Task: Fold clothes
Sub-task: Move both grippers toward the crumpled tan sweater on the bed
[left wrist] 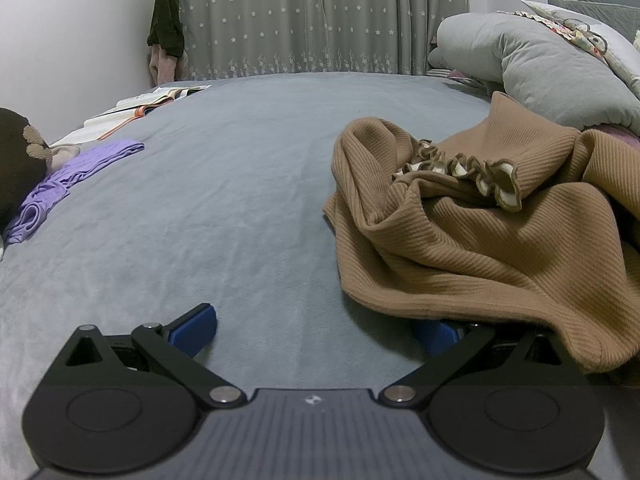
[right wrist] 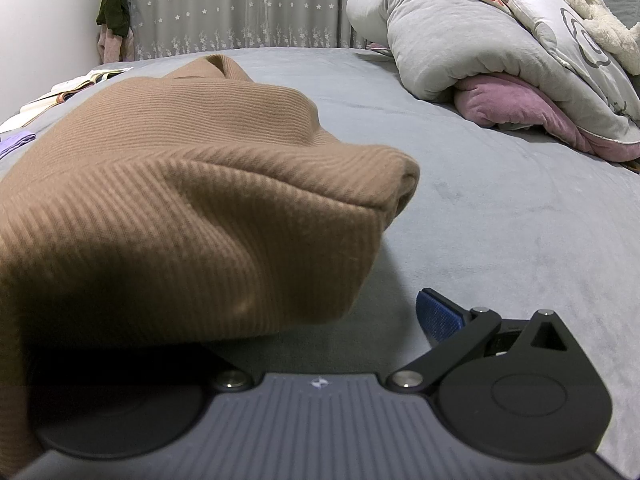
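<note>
- We see the brown ribbed garment point(left wrist: 480, 248) lying crumpled on the grey bedspread point(left wrist: 224, 208); everything else we place by it.
- Near its top a frilled cream-and-brown trim point(left wrist: 472, 172) is bunched among the folds.
- Our left gripper point(left wrist: 316, 330) sits just at the garment's near edge, jaws spread wide, with only bare bedspread between them.
- Its one blue pad point(left wrist: 194, 330) is clear of the cloth; the other blue pad point(left wrist: 436, 336) lies half under the garment's hem, which drapes over that finger.
- Our right gripper point(right wrist: 320, 320) is on the garment's other side; in its own view the garment point(right wrist: 192, 208) fills the left half and covers one finger entirely.
- The right gripper's visible blue pad point(right wrist: 438, 320) stands far out to the side, so we read its jaws as wide apart and clamping nothing.
- Well beyond the garment, across the bedspread, lies a flat purple garment point(left wrist: 60, 188), with a dark plush toy point(left wrist: 16, 164) just beside it.
- Further behind the purple piece are open books point(left wrist: 140, 106).
- Right behind the brown garment is a rolled grey quilt point(left wrist: 532, 68); the right wrist view shows a pink blanket point(right wrist: 516, 108) under it and a cream plush toy point(right wrist: 600, 24) on top.
- Far behind everything hangs a grey curtain point(left wrist: 320, 16) with small white flowers, and dark clothing point(left wrist: 164, 20) hangs in the corner.
</note>
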A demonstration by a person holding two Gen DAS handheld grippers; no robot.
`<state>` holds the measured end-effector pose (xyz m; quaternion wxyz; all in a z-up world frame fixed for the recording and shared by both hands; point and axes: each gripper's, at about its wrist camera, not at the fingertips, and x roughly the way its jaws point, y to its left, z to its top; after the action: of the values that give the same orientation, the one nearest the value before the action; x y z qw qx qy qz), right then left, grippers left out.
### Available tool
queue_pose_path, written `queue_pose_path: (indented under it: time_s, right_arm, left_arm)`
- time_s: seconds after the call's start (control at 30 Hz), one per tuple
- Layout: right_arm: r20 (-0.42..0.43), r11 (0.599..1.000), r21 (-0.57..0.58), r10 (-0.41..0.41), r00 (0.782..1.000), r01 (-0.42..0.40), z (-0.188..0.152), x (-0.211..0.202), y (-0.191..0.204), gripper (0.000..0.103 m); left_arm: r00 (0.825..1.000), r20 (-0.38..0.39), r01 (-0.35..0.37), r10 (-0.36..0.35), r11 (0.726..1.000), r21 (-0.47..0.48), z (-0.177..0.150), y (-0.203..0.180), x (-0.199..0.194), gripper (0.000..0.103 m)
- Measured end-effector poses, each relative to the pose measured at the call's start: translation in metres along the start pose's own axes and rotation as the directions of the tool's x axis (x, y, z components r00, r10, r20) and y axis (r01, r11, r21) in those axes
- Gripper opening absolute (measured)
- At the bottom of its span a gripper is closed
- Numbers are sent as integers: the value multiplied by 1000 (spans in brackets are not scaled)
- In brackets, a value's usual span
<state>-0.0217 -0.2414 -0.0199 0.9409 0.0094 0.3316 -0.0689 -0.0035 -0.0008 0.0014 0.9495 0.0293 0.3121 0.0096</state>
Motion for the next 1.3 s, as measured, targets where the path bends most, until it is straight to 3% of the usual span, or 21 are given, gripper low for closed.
queue_pose_path:
  time_s: [0.47,0.6,0.67,0.73,0.87,0.93,1.0,1.07,1.1,1.17,1.23,1.3]
  right_arm:
    - [-18,1000,-3,-7,1000,7,-1,-2,2,103]
    - [-109,998,-9,63,992,-65,-2,-24,-8,103]
    - [-136,987,-77,132,982,-143,-6,-35,-17,103]
    - [-150,980,-111,149,978,-166,-7,-40,-27,103]
    - [-110,998,-47,30,994,-36,8,-48,-71,103]
    - [-62,1000,9,19,998,-19,15,-51,-89,103]
    - [-7,992,104,72,997,-71,21,-53,-105,103]
    - [40,955,200,216,976,-220,24,-57,-104,96]
    - [49,945,214,241,969,-246,25,-58,-104,94]
    - [98,949,58,302,948,-309,28,-72,-70,93]
    - [107,945,-122,316,943,-303,27,-80,-34,90]
    - [89,924,-259,314,945,-282,21,-82,-4,74]
  left_arm:
    - [1000,-27,9,-8,1000,11,-3,0,-7,103]
    - [995,-64,75,-72,996,43,-15,12,-36,103]
    - [988,-89,130,-127,991,30,-20,25,-47,102]
    - [986,-77,151,-149,988,24,-21,37,-57,102]
    - [994,3,111,-111,994,14,-22,59,-77,102]
    - [994,7,106,-106,994,20,-21,59,-79,102]
    - [992,-16,123,-122,992,41,-20,53,-76,102]
    - [990,-23,137,-136,987,86,-21,41,-77,102]
    - [990,-16,140,-139,984,112,-21,36,-78,102]
    - [990,13,139,-144,973,185,-22,21,-83,102]
    - [988,38,137,-150,961,239,-21,9,-86,102]
    - [986,56,133,-155,950,282,-21,1,-88,102]
